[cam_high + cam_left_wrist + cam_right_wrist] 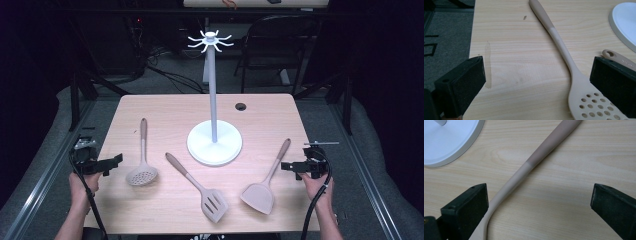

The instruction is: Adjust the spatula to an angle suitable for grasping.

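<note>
Three beige utensils lie on the wooden table (165, 110): a perforated skimmer (142, 170) on the left, a slotted spatula (200, 189) in the middle and a solid turner (265, 182) on the right. Behind them stands a white hook stand (214, 135). My left gripper (112, 162) hovers open at the table's left edge; in the left gripper view (537, 67) the skimmer (564, 52) lies between its jaws, untouched. My right gripper (287, 166) is open beside the turner; in the right gripper view (539, 192) the turner's handle (536, 155) runs past the left jaw.
The stand's round white base (624, 22) (451, 140) sits mid-table, its pole topped by a ring of hooks (210, 40). The slotted spatula's holed handle end (610, 53) lies near my left gripper's right jaw. A cable hole (241, 106) marks the far table. A dark chair (280, 45) stands behind.
</note>
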Demonstrator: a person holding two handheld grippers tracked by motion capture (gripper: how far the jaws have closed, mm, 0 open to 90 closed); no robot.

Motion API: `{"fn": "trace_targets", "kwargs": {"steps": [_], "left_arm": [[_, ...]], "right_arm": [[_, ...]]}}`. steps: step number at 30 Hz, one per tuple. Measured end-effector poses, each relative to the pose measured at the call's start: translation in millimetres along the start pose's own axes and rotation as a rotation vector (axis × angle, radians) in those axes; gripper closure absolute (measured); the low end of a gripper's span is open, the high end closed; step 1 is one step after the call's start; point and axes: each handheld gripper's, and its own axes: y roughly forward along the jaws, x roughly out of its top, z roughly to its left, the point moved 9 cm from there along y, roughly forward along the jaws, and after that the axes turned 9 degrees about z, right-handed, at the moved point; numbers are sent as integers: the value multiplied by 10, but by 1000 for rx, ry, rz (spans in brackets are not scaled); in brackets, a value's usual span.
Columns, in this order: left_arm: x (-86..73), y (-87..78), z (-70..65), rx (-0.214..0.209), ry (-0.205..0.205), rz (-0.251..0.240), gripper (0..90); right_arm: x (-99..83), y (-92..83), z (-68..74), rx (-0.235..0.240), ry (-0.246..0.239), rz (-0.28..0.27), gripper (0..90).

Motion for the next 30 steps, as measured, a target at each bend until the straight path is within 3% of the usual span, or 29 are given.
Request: {"fn": "trace_targets", "kwargs": {"steps": [6,16,24,30], "left_arm": [[-4,-1,2,-3,0,8,1],[8,3,-2,-8,-4,-4,1],[5,3,-12,-7,2,3,1],[2,4,-19,-5,9,9,2]], "right_arm": [[-9,40,26,-11,-9,18,15],[-14,129,224,-2,-57,65,57],[-32,232,387,-11,-59,108,194],[-74,348,494,-57,-54,158,368]]}}
